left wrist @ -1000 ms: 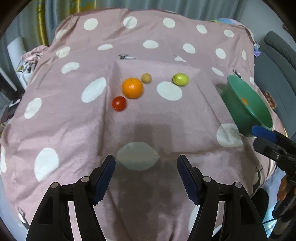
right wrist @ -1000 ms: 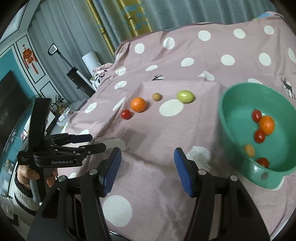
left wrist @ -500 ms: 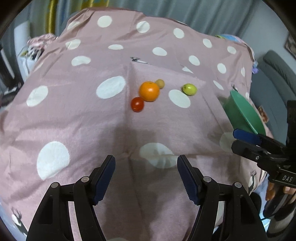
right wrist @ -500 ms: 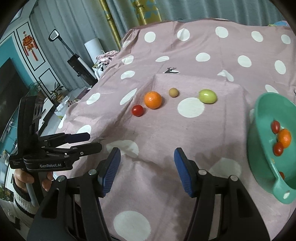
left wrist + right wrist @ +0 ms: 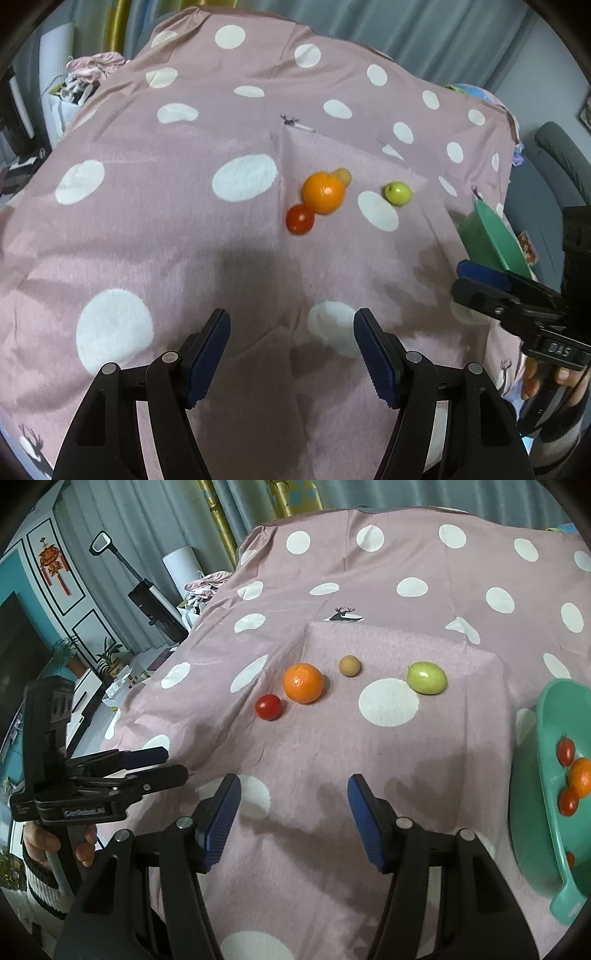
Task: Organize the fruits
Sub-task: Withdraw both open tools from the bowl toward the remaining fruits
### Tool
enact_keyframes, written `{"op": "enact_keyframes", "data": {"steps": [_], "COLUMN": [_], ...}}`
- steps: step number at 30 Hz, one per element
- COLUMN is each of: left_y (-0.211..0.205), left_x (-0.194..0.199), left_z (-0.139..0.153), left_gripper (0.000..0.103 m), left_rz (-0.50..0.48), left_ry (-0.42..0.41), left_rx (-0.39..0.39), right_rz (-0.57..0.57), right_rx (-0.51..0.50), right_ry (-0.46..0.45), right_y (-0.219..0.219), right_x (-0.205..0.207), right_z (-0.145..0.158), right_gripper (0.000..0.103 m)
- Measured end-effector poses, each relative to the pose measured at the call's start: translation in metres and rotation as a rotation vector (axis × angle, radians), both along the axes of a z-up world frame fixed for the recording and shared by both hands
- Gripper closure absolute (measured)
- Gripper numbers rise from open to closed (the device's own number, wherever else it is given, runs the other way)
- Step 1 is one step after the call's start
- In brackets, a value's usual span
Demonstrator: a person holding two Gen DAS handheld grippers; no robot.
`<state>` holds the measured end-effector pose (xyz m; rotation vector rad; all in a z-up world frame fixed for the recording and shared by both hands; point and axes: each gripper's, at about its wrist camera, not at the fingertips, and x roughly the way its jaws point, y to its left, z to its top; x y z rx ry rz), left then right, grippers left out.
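Here, four fruits lie loose on a pink cloth with white dots that covers the worktop: a red tomato just beside an orange, a small tan fruit a little behind them, and a green fruit off to the right, apart from the rest. A green bowl stands at the cloth's right edge with tomatoes and an orange inside; a small piece low in the bowl is too cut off to name. The left gripper hovers over bare cloth, jaws parted with nothing between them. The right gripper hangs likewise, its blue pads spread and empty, near the bowl. Each gripper is held in a hand with a striped sleeve at the wrist.
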<state>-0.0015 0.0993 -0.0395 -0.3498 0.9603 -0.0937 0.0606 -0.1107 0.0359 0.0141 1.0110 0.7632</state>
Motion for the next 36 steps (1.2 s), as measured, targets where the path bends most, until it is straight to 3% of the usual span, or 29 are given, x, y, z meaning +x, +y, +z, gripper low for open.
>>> {"op": "enact_keyframes", "data": {"steps": [13, 26, 36], "left_y": [0.006, -0.009, -0.002], "left_x": [0.021, 0.069, 0.102], "left_z": [0.006, 0.013, 0.019], "left_gripper": [0.034, 0.034, 0.034], "left_rz": [-0.006, -0.063, -0.103], "left_ry": [-0.010, -0.009, -0.008], "left_rx": [-0.039, -0.030, -0.146], "right_rz": [0.020, -0.007, -0.020], "right_rx": [-0.011, 0.018, 0.043], "right_ry": [0.031, 0.048, 0.020], "right_y": [0.018, 0.014, 0.009], "right_x": [0.022, 0.045, 0.062], "right_z": [-0.013, -0.024, -0.024], "right_gripper": [0.042, 0.042, 0.042]}}
